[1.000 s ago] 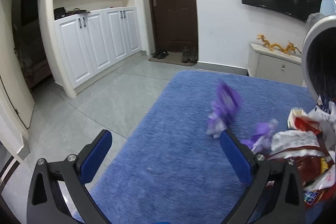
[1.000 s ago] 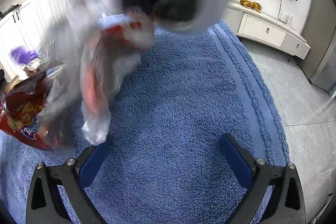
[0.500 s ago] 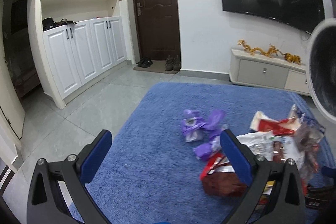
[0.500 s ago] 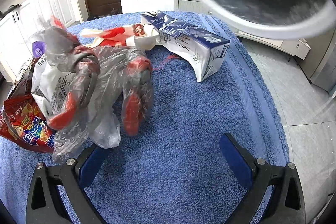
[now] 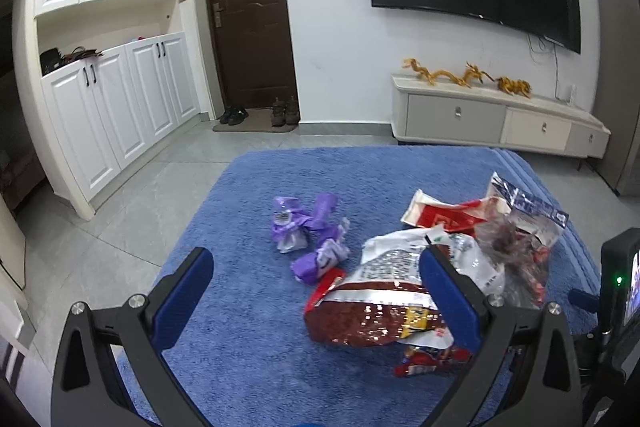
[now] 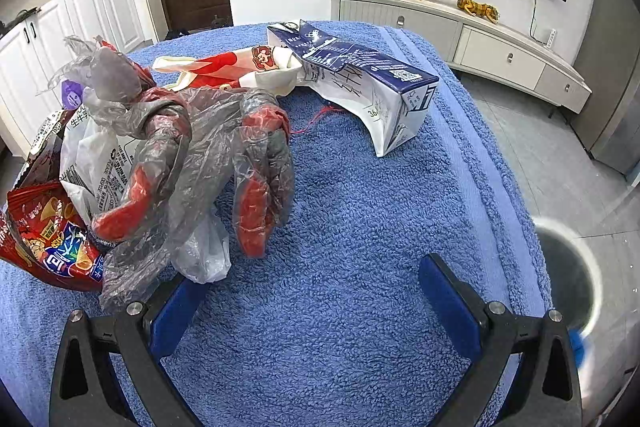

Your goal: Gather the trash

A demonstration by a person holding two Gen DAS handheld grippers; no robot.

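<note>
Trash lies scattered on a blue towel-covered table (image 5: 248, 351). Purple crumpled wrappers (image 5: 308, 239) lie mid-table. A red foil snack bag (image 5: 368, 311) lies by my right-hand finger, with a white bag behind it. My left gripper (image 5: 316, 279) is open and empty above the table. In the right wrist view a stained clear plastic glove (image 6: 200, 155), a red snack bag (image 6: 48, 243), a red-white carton (image 6: 232, 67) and a blue-white milk carton (image 6: 360, 83) lie ahead. My right gripper (image 6: 316, 291) is open and empty.
A grey bin (image 6: 568, 275) stands on the floor right of the table. A TV cabinet (image 5: 492, 119) with gold dragon figures, a wall TV, a brown door and white cupboards (image 5: 112, 115) stand behind. The table's right edge is near.
The bin that was tipped over the table has gone down to the floor at the right. The spilled trash has settled on the towel. Both grippers stay open.
</note>
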